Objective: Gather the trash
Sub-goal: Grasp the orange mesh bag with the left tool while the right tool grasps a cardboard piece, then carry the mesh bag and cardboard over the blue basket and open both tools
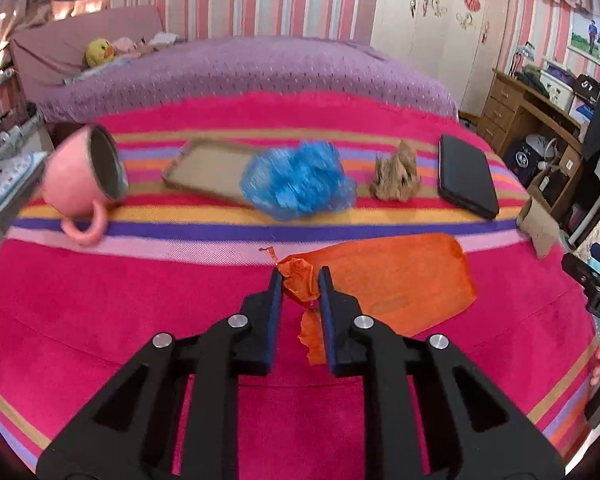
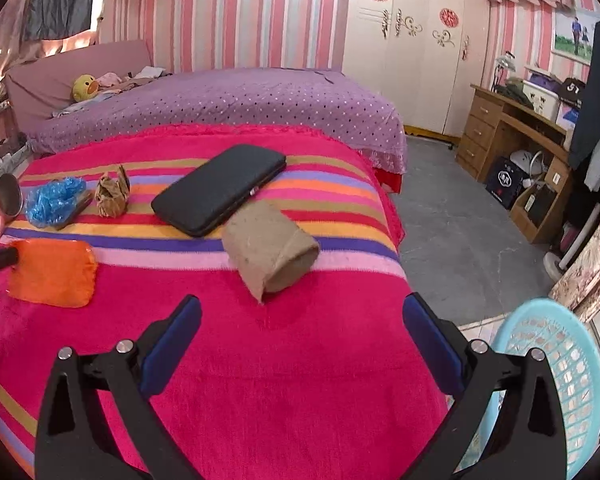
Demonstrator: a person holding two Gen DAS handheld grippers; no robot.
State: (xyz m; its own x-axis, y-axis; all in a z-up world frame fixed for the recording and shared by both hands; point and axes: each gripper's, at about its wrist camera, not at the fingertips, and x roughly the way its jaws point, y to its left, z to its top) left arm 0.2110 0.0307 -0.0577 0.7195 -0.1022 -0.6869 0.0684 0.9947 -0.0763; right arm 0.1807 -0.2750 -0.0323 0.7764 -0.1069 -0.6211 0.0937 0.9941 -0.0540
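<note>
Here, striped pink blanket [image 2: 260, 360], purple bed [image 2: 240, 100], wardrobe [image 2: 412, 60]

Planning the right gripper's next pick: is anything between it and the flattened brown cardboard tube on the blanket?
Nothing visible. Only bare pink blanket lies between the open right gripper and the flattened brown cardboard tube; the black case sits behind it.

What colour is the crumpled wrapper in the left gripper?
Orange wrapper; clearest in left wrist view.

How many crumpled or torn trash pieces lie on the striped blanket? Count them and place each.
4: crumpled blue plastic on the flat tray; crumpled brown paper beside it; cardboard tube at right; orange wrapper in the left gripper.
</note>
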